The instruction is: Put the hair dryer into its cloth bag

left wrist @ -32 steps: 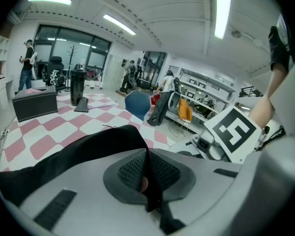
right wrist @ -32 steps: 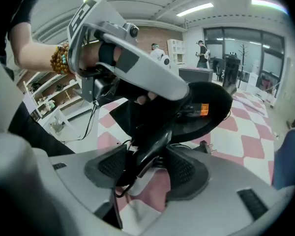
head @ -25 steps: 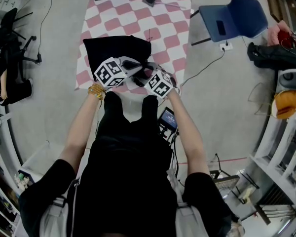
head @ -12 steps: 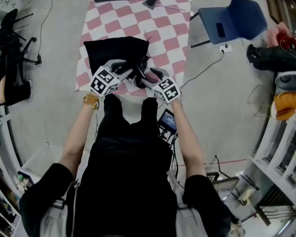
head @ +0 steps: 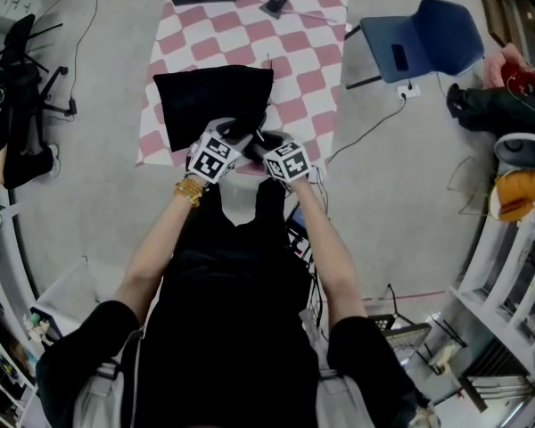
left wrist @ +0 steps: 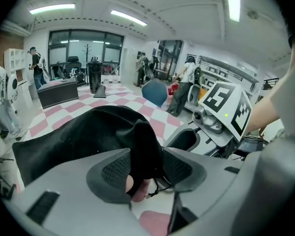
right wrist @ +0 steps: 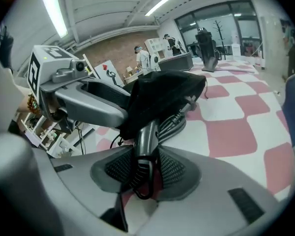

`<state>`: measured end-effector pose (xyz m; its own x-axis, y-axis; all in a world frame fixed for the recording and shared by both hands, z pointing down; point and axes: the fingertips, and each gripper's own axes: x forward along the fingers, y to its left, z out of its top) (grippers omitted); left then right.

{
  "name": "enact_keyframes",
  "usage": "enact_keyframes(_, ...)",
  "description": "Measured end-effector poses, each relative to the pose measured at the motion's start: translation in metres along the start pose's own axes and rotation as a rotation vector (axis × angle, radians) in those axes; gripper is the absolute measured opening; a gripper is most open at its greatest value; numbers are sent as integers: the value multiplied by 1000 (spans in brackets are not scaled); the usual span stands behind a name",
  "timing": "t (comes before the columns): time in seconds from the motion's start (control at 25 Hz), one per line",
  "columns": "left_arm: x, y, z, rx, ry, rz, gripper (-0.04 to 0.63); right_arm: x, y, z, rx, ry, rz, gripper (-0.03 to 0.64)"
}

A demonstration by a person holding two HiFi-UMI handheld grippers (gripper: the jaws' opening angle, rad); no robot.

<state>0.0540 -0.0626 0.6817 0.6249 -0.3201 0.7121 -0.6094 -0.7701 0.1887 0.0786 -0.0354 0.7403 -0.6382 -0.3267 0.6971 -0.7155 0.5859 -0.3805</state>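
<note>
A black cloth bag (head: 209,101) lies flat on the desk (head: 312,69), which has a pink and white checked cover, with the bag's mouth turned toward the person. The hair dryer (right wrist: 143,141) is mostly inside the bag: only its grey handle sticks out of the mouth, and its coiled cord (right wrist: 173,124) rests on the desk beside it. The right tongs (right wrist: 146,170) have just been closing and now clamp the end of that handle between their pads. The left tongs (left wrist: 146,170), just beside the right ones at the bag's mouth, have just been opening. Their jaws stand wide apart, with a loose fold of the bag's edge hanging between them, not pinched. A blue chair (head: 428,29) stands on the floor, off the desk's right side.
</note>
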Motion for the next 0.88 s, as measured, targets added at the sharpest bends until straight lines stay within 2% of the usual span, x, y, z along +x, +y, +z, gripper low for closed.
enact_keyframes(0.2,-4,-4,2,18,-8,-3,51,-12,-3,16,-108,-8,7,145)
enact_keyframes(0.32,-12,-10,4,12,-28,-38,28,-23,-3,34,-166,-4,33,146)
enact_keyframes(0.52,-32,-25,11,35,-74,-145,23,-28,1,60,-225,16,87,146)
enact_keyframes(0.6,-40,-25,15,11,-104,-187,23,-26,5,70,-205,-1,103,146)
enact_keyframes(0.72,-46,-20,24,-45,-163,-244,23,-20,13,78,-119,-35,135,146)
enact_keyframes(0.8,-51,-13,32,-64,-201,-232,25,-15,22,81,-58,-52,151,146)
enact_keyframes(0.88,-57,-9,39,-51,-221,-205,25,-13,28,86,-15,-71,161,146)
